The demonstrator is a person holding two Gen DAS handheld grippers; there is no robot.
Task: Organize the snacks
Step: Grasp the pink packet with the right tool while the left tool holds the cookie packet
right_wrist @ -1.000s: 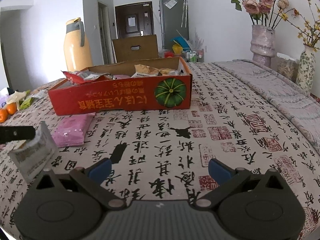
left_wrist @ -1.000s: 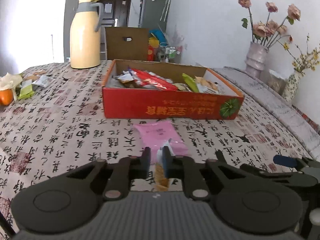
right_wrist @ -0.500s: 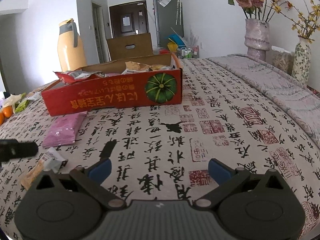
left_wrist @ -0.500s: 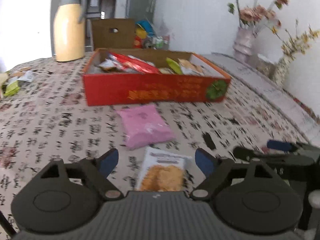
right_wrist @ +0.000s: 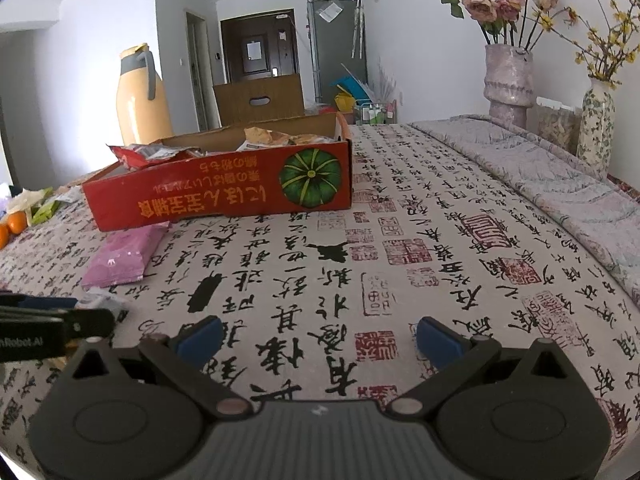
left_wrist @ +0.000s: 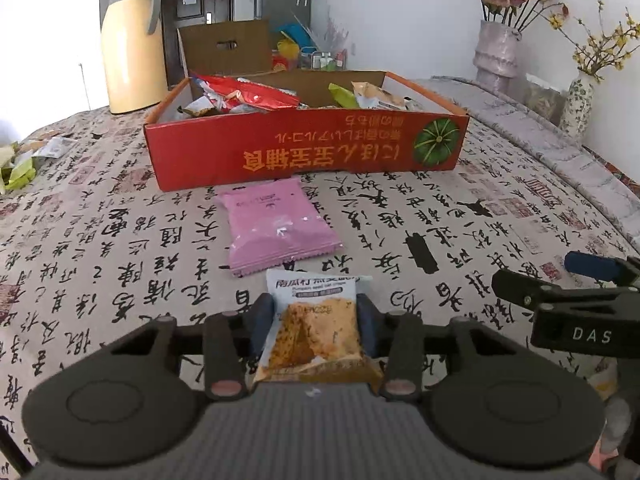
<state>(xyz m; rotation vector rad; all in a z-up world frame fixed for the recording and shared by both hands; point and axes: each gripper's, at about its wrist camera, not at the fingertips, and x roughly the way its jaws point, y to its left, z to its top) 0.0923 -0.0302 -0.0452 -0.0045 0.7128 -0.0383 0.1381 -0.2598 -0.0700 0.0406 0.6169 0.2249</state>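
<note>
Now the left gripper has just been closing and pinches the white-and-orange foil snack packet by its side edges, on the calligraphy-print tablecloth near the camera. A good lift probably keeps the pinch firm and rises clear before carrying the packet far to the red cardboard box of snacks. A pink snack pouch lies between packet and box, its near edge just beside the packet. At right, the right gripper hovers with jaws spread, empty.
</note>
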